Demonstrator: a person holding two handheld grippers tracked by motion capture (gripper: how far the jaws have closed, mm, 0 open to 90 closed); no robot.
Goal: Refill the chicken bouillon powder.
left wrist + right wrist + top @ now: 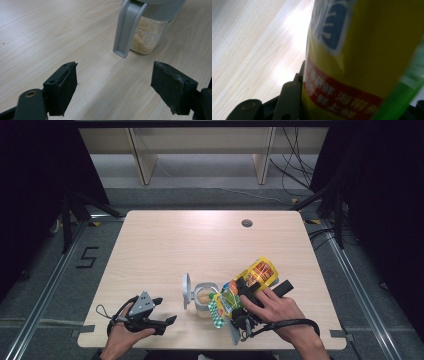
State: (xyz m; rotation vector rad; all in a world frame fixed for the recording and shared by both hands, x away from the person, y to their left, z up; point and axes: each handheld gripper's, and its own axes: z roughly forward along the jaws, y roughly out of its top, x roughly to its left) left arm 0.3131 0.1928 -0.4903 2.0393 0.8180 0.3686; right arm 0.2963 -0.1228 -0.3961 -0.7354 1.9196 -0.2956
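Yellow packet [252,280] is pinched between the jaws of the right gripper [243,292]. Its long axis runs from 2 o'clock down to 8 o'clock, and the green lower end points at the glass jar [203,299], at the table's [200,240] 6 o'clock edge. Left gripper [162,312] rests spread apart, holding nothing

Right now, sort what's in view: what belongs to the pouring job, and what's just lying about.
In the job:
- yellow seasoning packet, clamped in the right tool, tipped toward the jar
- glass jar part-filled with tan granules, its grey flip lid open
- left tool, jaws open, idle near the jar

Just there:
- wooden table
- cable hole
- shelving beyond the table
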